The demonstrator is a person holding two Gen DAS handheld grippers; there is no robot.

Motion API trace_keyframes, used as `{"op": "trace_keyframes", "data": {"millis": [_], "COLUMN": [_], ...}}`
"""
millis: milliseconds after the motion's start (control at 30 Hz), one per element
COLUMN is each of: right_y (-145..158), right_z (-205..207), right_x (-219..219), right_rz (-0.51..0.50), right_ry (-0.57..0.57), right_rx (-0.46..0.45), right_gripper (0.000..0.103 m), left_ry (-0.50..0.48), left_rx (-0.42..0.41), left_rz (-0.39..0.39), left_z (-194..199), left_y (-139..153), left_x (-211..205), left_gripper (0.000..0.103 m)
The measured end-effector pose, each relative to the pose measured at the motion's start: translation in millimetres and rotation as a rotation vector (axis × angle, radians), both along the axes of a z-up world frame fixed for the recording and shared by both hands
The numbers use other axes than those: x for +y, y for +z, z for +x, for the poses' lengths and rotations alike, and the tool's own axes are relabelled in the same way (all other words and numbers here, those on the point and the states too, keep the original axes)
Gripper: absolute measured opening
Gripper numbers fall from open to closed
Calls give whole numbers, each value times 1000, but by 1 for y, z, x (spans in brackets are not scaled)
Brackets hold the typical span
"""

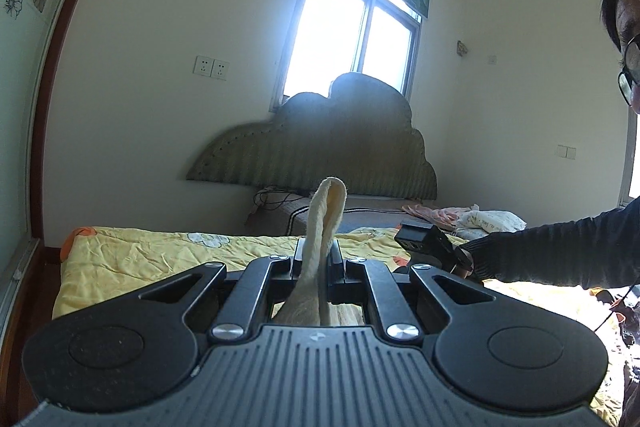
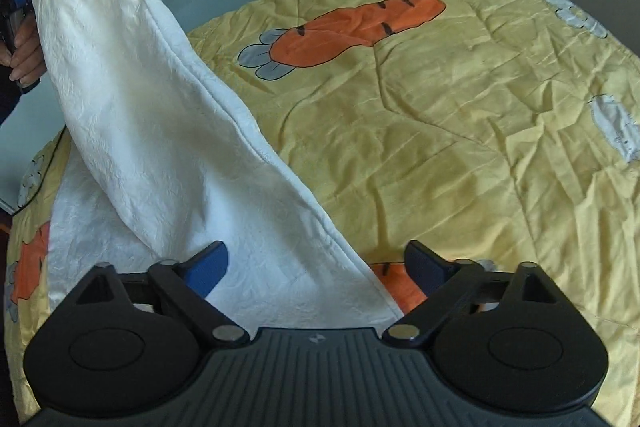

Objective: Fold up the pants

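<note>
While the left claw [image 1: 316, 259] pinches a cream edge of the pants [image 2: 160, 131] and holds it lifted above the bed [image 2: 460, 131], the fold looks only just begun. A loop of the cloth stands up between that claw's pressed-together fingers in the left wrist view, and the right wrist view shows the same corner raised high at the upper left, with the fabric sloping down from it in a long slant to the yellow quilt. The lower part of the pants lies flat on the bed, so most of the garment is still spread out and no finished, stacked fold is visible. My judgement is that the lifted end has yet to be carried over and laid down, and any further folds remain to be done.

The right claw [image 2: 316, 267] is spread wide and grips nothing. It hovers over the near end of the pants: the flat cloth passes under the gap between its fingers, the left finger over the cloth and the right one over bare quilt just past the cloth's edge. Whether it touches the fabric, I cannot tell.
</note>
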State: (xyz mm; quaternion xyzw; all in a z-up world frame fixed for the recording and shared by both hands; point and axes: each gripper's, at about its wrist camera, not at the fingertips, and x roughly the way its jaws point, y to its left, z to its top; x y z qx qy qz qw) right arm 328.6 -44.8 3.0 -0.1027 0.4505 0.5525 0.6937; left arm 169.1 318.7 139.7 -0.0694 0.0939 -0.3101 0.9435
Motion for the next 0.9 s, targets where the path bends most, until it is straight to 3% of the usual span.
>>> {"op": "trace_keyframes", "data": {"millis": [33,67,100,167,267,400,500,567,600,667,700,800,833,900], "right_y": [-2,-2,0,12,43,83,72,54,44,33,30,32,34,36], "right_z": [1,1,0,-11,-40,-106,-156,-181,-190,-197,-197,-194,-193,-189], "right_x": [2,1,2,0,-11,-37,-40,-32,-30,-28,-28,-34,-34,-34], "right_rz": [5,12,19,16,45,186,229,218,218,221,231,267,276,290], "right_ry": [3,1,2,-10,-15,-17,-1,-2,-19,-61,-86,-154,-164,-174], "right_rx": [21,28,33,-19,-109,-169,-117,-97,-90,-75,-69,-66,-68,-75], "right_gripper": [52,43,23,8,7,7,6,6,6,6,6,6,6,6], "left_ry": [3,9,13,32,62,78,103,152,193,266,288,305,319,361], "left_rx": [6,16,24,38,57,81,151,254,312,457,505,534,545,556], "left_rz": [-3,-7,-9,-18,-58,-118,-192,-257,-270,-275,-284,-309,-316,-356], "left_z": [1,-1,0,-1,-3,-17,-31,-38,-43,-55,-63,-97,-111,-138], "left_y": [-2,-3,-5,-9,-10,-10,-26,-48,-57,-72,-77,-78,-76,-70], "left_x": [1,3,3,7,17,31,45,56,60,64,67,76,78,83], "left_gripper": [10,10,10,10,10,10,14,37,40,59,62,81,96,102]}}
